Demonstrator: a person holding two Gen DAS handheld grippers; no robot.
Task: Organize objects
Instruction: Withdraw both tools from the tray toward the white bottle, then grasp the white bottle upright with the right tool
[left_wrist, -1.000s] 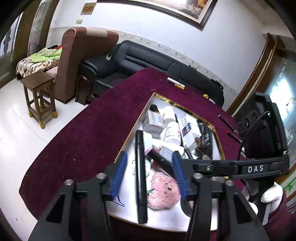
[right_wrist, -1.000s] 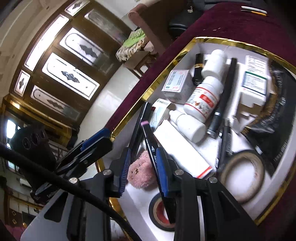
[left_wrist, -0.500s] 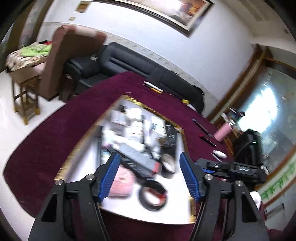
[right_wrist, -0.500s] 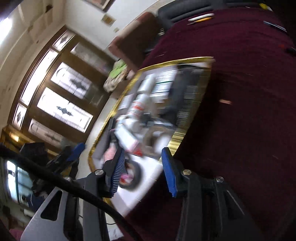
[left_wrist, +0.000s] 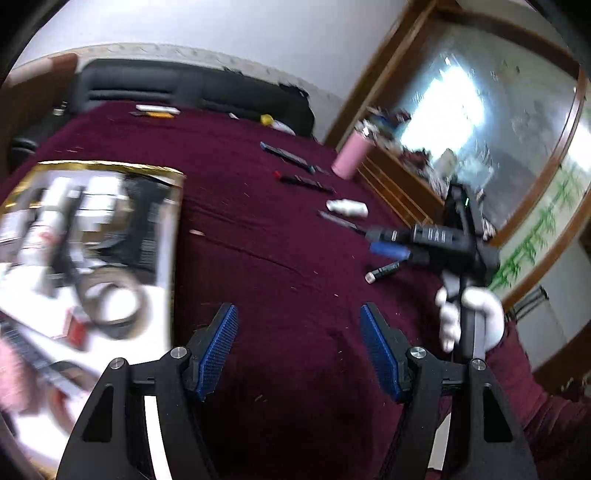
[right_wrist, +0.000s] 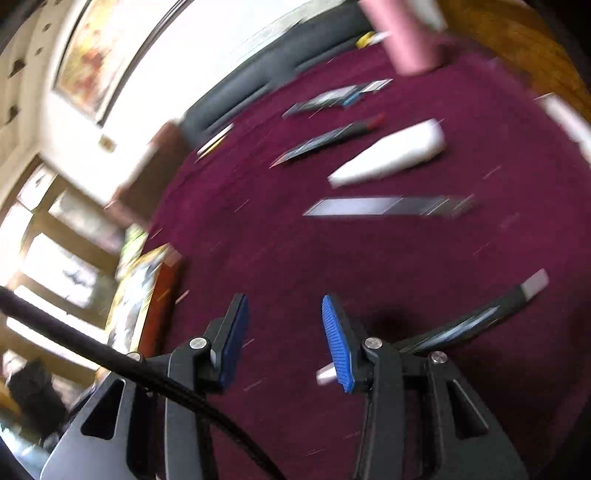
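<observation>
While both views are smeared by motion, the maroon-covered desk shows plainly, with loose things scattered across its far side. From the left wrist view, a pink cylinder stands near the far edge, two dark pens lie just in front of it, and a small white bottle lies on its side nearer, with another dark pen just beside it. A black marker lies under the right tool, which a white-gloved hand holds above the cloth. Nothing stands between that tool and the marker.

At the left sits the gold-rimmed tray, its contents blurred; a roll of tape and white packages can be made out inside.

The left tool hangs over bare cloth beside the tray, blue pads spread wide and holding nothing. In the right wrist view the right tool is likewise parted and empty, with the white bottle ahead and the marker touching the cloth just right of it.
</observation>
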